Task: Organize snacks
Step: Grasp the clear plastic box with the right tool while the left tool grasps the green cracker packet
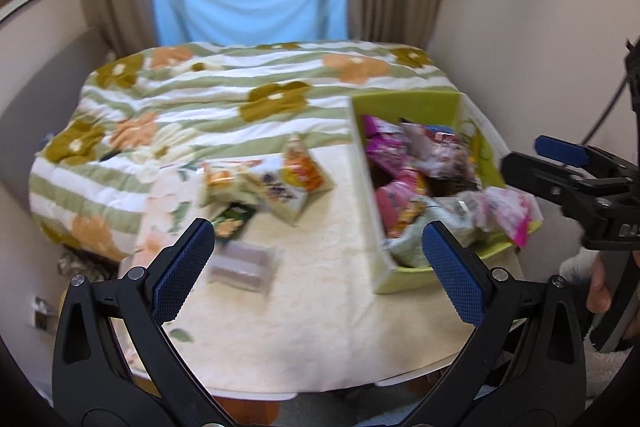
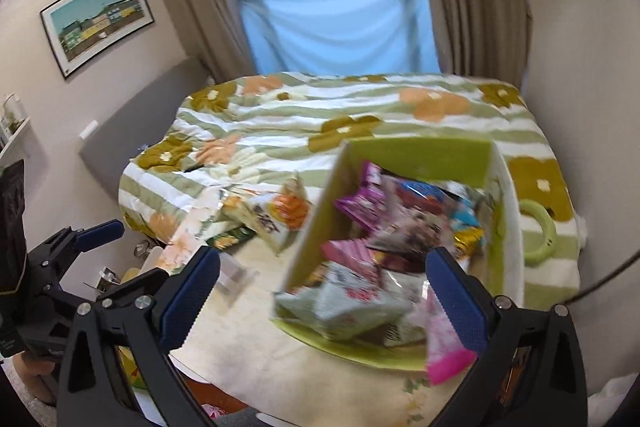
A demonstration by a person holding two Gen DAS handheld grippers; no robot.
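Observation:
A green box [image 1: 404, 101] [image 2: 420, 151] stuffed with several pink, purple and pale snack packets stands at the right of the table. Left of it lies a loose pile of snack bags [image 1: 272, 183] [image 2: 272, 215], orange, white and green. A small clear plastic tray [image 1: 244, 265] [image 2: 234, 279] rests nearer the front. My left gripper [image 1: 318, 269] hovers open above the table, with nothing between its fingers. My right gripper [image 2: 324, 301] hangs open over the box's near end, also holding nothing. Each gripper shows at the edge of the other's view.
The table [image 1: 320, 327] carries a cream floral cloth and butts against a bed with a green-striped flowered quilt [image 1: 200, 99] [image 2: 320, 107]. A green ring [image 2: 540, 231] lies on the quilt right of the box. Curtains and a window stand behind; walls close in on both sides.

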